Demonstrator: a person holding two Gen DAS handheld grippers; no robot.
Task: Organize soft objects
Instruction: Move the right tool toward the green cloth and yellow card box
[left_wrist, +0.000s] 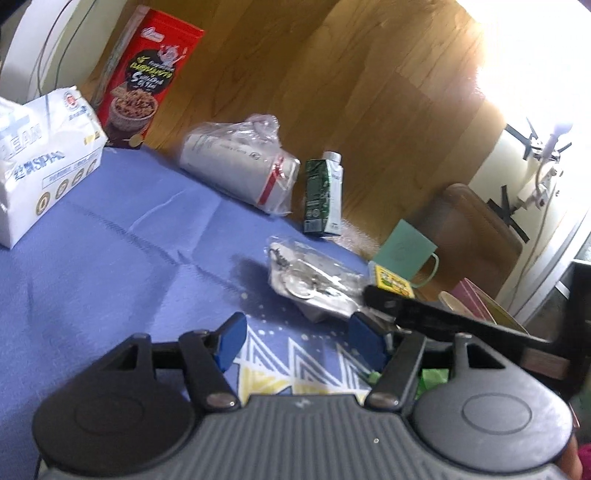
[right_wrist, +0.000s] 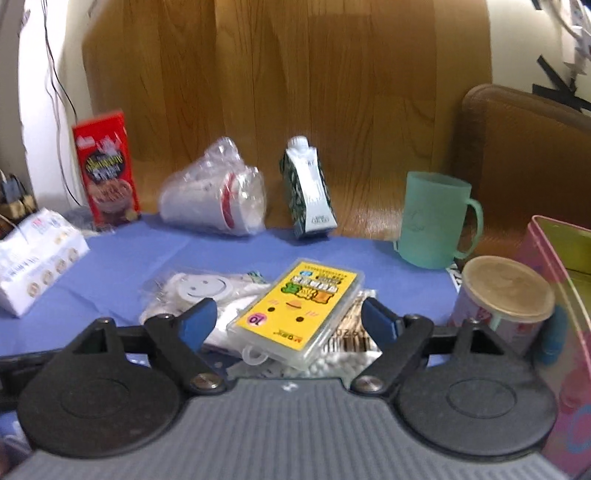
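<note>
On the blue cloth (left_wrist: 110, 258) lies a clear plastic bag of white pieces with a smiley disc (right_wrist: 201, 291), also in the left wrist view (left_wrist: 314, 284). A yellow-labelled clear case (right_wrist: 299, 310) rests partly on it and on a bag of small white balls (right_wrist: 347, 354). My right gripper (right_wrist: 288, 325) is open, its blue pads on either side of the case, just above it. My left gripper (left_wrist: 299, 341) is open and empty above the cloth, short of the bag. The right gripper's black body (left_wrist: 443, 321) crosses the left wrist view.
A white tissue pack (left_wrist: 40, 162), a red cereal box (left_wrist: 147, 77), a bagged stack of white cups (left_wrist: 243, 166) and a green carton (left_wrist: 323, 197) stand along the cloth's far edge. A teal mug (right_wrist: 436, 221), a lidded tub (right_wrist: 506, 295) and a pink box (right_wrist: 565, 332) are at right.
</note>
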